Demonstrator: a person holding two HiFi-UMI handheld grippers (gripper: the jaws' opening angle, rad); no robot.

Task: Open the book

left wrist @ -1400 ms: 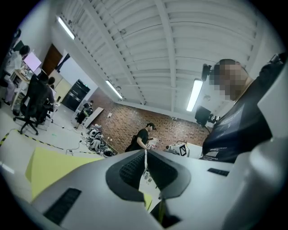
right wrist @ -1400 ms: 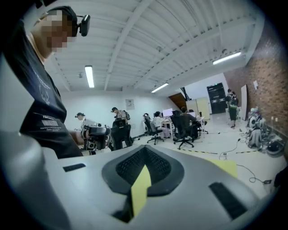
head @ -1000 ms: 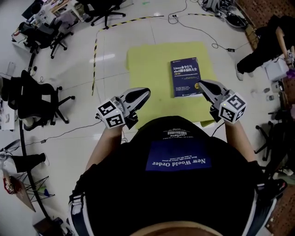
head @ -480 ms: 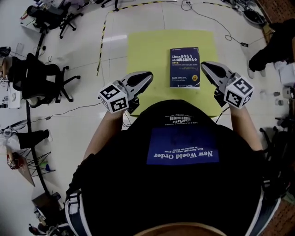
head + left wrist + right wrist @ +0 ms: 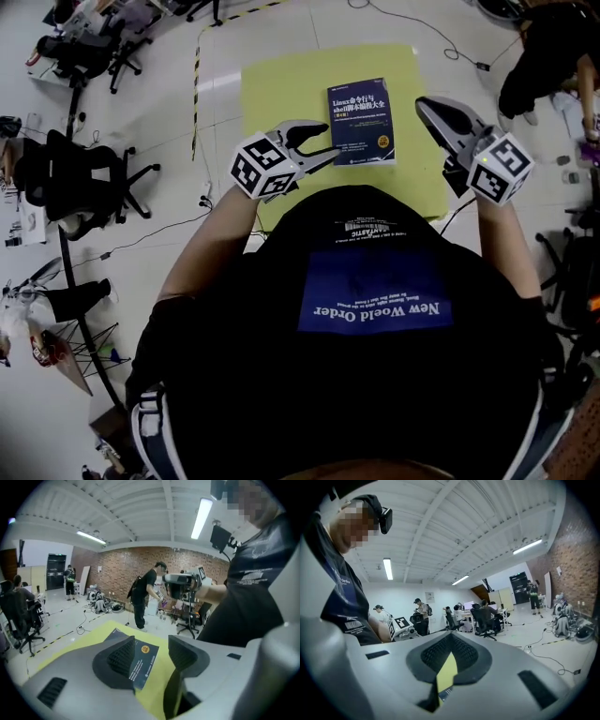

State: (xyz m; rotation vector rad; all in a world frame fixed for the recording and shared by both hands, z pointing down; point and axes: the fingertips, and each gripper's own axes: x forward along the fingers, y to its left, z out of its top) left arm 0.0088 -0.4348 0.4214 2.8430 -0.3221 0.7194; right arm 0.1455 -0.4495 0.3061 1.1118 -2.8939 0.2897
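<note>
A white tiled floor (image 5: pixel 225 47) carries one square yellow mat (image 5: pixel 281 103), and the near edge of that mat is hidden behind the black shirt (image 5: pixel 375 319) of the person holding the tools. The room is a large workshop: the left gripper view shows a brick wall (image 5: pixel 122 569) and a white ceiling with strip lights (image 5: pixel 201 513), and one bystander in black (image 5: pixel 143 597) stands past the mat's far edge. Around the mat lie a yellow-and-black tape strip (image 5: pixel 195 103) off its left edge, loose cables (image 5: pixel 441 47) beyond its far right corner, and at least two black office chairs (image 5: pixel 70 178) well off to the left. Another person (image 5: pixel 539 56) bends over at the far right. One book (image 5: pixel 361 117), dark blue and closed with its cover up, lies flat on the mat, right of the middle and clear of every edge. There are two grippers. The left gripper (image 5: pixel 330 139) hovers at the book's near left corner; its jaws have just been opening and stand well apart, the book showing in the gap beyond them but not pinched. The right gripper (image 5: pixel 424 103) hangs just off the book's right edge, jaws drawn together to a thin slit, holding nothing.
</note>
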